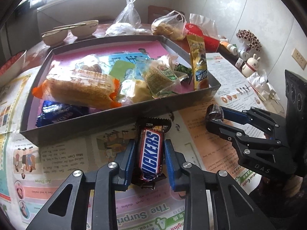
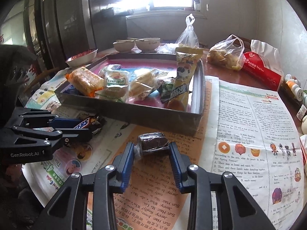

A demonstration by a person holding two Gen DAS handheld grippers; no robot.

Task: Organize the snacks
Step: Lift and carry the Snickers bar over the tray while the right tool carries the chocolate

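The brown Snickers bar in its glossy wrapper lies on the newspaper-covered bench just in front of the shallow grey cardboard tray, and its long axis runs straight along the blue fingers of the left gripper, one end toward the tray wall, the other back toward the hand. Those fingers sit closed against both long sides of the bar, so I judge it gripped. To its right, the right gripper has its fingers closed on the ends of a small dark roll wrapped in clear film, which lies crosswise between them, also just short of the tray. Both snacks sit near the tray's front wall, with the tray's open space forward and above; a lift over that wall looks like what comes next for each.
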